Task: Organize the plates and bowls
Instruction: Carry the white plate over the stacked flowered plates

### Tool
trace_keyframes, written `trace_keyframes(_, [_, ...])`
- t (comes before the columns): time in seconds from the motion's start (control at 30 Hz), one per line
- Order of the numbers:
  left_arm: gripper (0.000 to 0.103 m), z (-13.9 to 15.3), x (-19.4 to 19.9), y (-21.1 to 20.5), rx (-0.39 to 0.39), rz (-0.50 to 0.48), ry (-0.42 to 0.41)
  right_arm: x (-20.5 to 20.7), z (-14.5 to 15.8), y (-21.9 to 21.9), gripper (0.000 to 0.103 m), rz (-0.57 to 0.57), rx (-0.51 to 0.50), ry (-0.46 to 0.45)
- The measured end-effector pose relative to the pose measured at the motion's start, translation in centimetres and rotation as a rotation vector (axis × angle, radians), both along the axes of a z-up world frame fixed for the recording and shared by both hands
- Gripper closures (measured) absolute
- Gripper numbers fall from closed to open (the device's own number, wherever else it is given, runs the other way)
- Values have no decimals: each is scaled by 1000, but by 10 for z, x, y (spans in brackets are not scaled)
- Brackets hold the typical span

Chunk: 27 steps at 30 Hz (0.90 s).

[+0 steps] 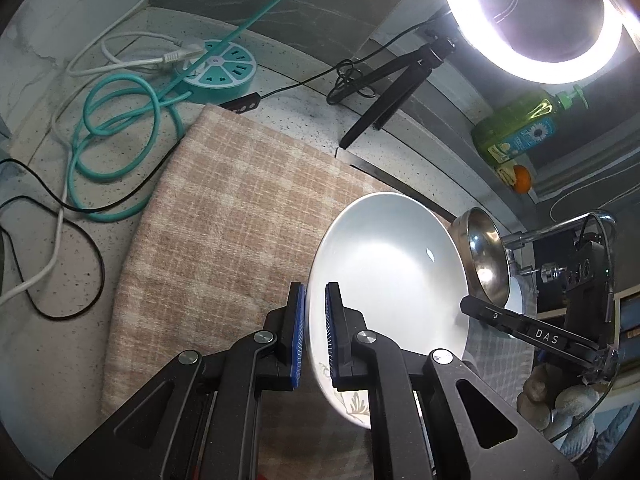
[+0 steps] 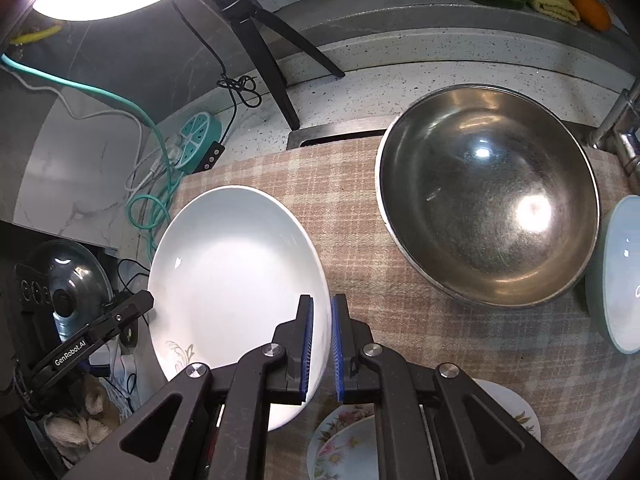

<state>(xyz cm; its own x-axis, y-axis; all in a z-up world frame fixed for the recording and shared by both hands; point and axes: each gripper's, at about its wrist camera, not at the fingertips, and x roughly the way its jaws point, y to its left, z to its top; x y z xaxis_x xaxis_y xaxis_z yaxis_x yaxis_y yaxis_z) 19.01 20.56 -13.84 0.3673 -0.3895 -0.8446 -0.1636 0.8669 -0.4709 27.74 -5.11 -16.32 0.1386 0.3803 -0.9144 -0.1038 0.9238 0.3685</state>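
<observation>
A white plate [image 1: 392, 272] [image 2: 236, 280] with a small plant print near its rim hangs tilted above the checked cloth [image 1: 224, 216] [image 2: 400, 320]. My left gripper [image 1: 316, 332] is shut on one side of its rim, and my right gripper [image 2: 322, 344] is shut on the opposite side. Each gripper also shows in the other's view, the right gripper [image 1: 520, 330] and the left gripper [image 2: 100, 332], both at the plate's far edge. A large steel bowl [image 2: 488, 196] [image 1: 486, 256] rests on the cloth beyond the plate. A pale blue bowl [image 2: 616, 276] stands at the right, and a floral plate [image 2: 344, 440] lies under my right gripper.
A ring light [image 1: 532, 20] on a black tripod [image 2: 272, 48] stands at the back of the speckled counter. A teal power hub [image 1: 220, 68] and tangled cables [image 1: 112, 128] lie left of the cloth. A soap bottle [image 1: 516, 128], an orange [image 2: 590, 8] and a tap [image 2: 616, 120] are at the back right.
</observation>
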Motion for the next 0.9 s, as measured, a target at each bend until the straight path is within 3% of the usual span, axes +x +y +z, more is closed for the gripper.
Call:
trace_keyframes(0.37, [95, 7, -7, -25, 4, -27, -16, -13, 5, -34, 94, -35, 25, 10])
trace_keyframes(0.9, [95, 8, -45, -66, -7, 22, -10, -33, 13, -75, 94, 7, 31, 18])
